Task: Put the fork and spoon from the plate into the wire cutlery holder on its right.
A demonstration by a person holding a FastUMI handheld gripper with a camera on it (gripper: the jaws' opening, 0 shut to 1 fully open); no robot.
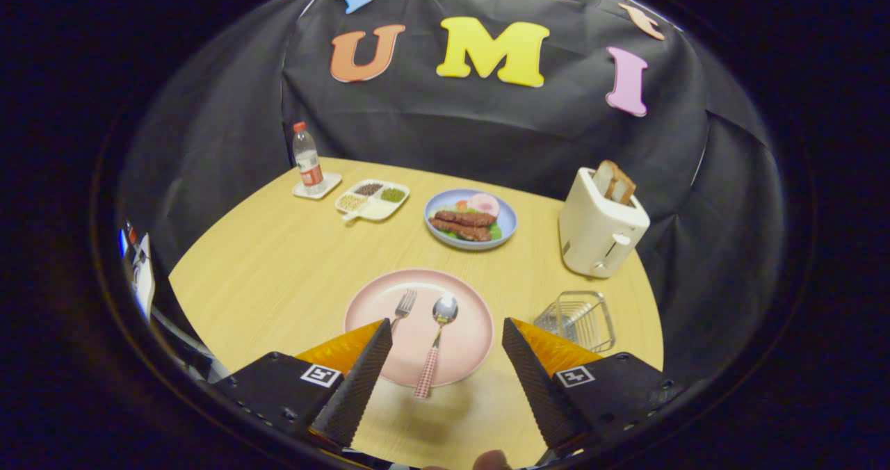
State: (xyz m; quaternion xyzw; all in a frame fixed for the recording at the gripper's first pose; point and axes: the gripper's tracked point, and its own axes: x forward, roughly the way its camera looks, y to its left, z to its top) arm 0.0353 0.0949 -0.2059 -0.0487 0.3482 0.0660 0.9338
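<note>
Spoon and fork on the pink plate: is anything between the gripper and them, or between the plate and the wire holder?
Nothing visible. The gripper is open, with the spoon between its fingers and the fork beside one fingertip. Only bare table separates the pink plate from the wire cutlery holder; the toaster stands beyond it.

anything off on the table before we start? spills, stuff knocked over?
Nothing stands out. The fork and spoon lie side by side on the pink plate, the wire cutlery holder sits upright to its right, and the toaster and water bottle stand upright. The gripper hovers with its fingers open.
</note>
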